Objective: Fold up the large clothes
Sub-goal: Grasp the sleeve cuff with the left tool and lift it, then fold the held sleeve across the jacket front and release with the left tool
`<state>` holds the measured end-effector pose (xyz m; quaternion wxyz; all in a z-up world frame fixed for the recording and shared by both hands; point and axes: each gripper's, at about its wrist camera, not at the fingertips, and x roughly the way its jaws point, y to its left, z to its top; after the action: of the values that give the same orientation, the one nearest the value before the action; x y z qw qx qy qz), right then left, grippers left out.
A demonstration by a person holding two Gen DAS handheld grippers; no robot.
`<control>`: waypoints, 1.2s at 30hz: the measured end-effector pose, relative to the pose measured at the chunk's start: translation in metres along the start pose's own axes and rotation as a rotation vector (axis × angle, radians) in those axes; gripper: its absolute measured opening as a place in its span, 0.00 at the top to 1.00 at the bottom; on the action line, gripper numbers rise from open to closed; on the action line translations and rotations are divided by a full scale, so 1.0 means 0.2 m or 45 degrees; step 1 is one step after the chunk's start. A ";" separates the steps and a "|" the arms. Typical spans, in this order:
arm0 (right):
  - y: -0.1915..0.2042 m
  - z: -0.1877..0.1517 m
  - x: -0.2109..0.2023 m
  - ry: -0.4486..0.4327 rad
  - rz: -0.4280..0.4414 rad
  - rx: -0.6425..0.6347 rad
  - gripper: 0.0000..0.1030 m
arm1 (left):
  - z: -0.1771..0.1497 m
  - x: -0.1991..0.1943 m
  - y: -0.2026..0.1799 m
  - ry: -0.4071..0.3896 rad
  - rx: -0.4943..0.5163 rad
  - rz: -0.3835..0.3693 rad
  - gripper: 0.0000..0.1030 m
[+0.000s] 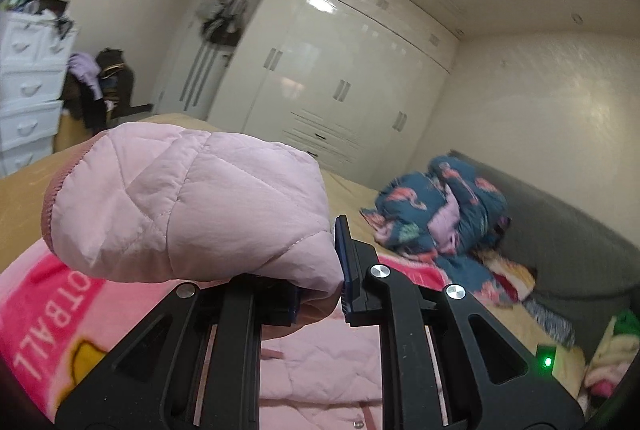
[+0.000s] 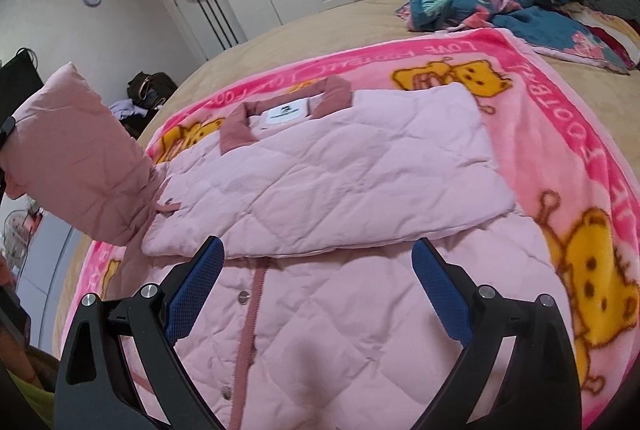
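Left wrist view: left gripper (image 1: 320, 282) clenched on the cuff end of the pale pink quilted jacket's sleeve (image 1: 188, 206) — blue pads pinch the fabric, sleeve bulges up and to the left of the fingers, dusty-rose ribbed cuff edge at far left. Gripper points near level, so the sleeve is held up off the bed. Jacket body (image 1: 320, 370) lies below and just behind the fingers, mostly hidden by the black gripper frame. Pink cartoon-print fleece blanket (image 1: 52, 322) under it; tan bedspread (image 1: 24, 198) beyond. Background blurred — crumpled teal floral quilt (image 1: 440, 214) by the headboard hard to read in detail.

Right wrist view: right gripper (image 2: 318, 290) released, jaws wide, nothing between them; it hovers over the jacket (image 2: 360, 330) lower front, angled down. Jacket long axis runs away from this gripper, rose collar (image 2: 280, 110) at the far end. One sleeve is already folded across the chest as a flat panel (image 2: 340, 170). The other sleeve (image 2: 76, 158) stands lifted at the left of frame, apart from the right fingers.

Judgement: coming move turns on the lifted sleeve lying to the jacket's outer side; it needs carrying inward across the long axis. Left hand is the nearer — it holds it.

Hidden: hem cut off by frame bottom; left gripper barely seen in this view.
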<state>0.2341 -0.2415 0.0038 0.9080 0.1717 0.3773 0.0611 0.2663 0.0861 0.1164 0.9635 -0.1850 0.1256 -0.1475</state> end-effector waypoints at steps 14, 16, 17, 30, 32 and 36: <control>-0.34 0.01 -0.13 -0.085 -0.084 0.216 0.08 | -0.54 0.30 -0.53 0.293 0.642 -0.189 0.90; -0.39 0.01 -0.15 -0.093 -0.100 0.249 0.08 | -0.65 0.38 -0.57 0.394 0.705 -0.182 0.89; -0.41 0.00 -0.15 -0.096 -0.111 0.265 0.08 | -0.71 0.41 -0.59 0.440 0.720 -0.186 0.89; -0.56 -0.02 -0.15 -0.080 -0.118 0.387 0.08 | -1.04 0.51 -0.63 0.735 0.849 -0.238 0.84; -0.57 -0.02 -0.15 -0.081 -0.112 0.391 0.08 | -1.06 0.51 -0.64 0.747 0.861 -0.246 0.83; -0.58 -0.02 -0.16 -0.090 -0.110 0.403 0.08 | -1.03 0.48 -0.63 0.774 0.799 -0.300 0.69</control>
<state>0.2057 -0.3560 -0.0185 0.8841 0.2983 0.3569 -0.0441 0.2637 -0.1242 -0.0376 0.8689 0.1546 0.3302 -0.3347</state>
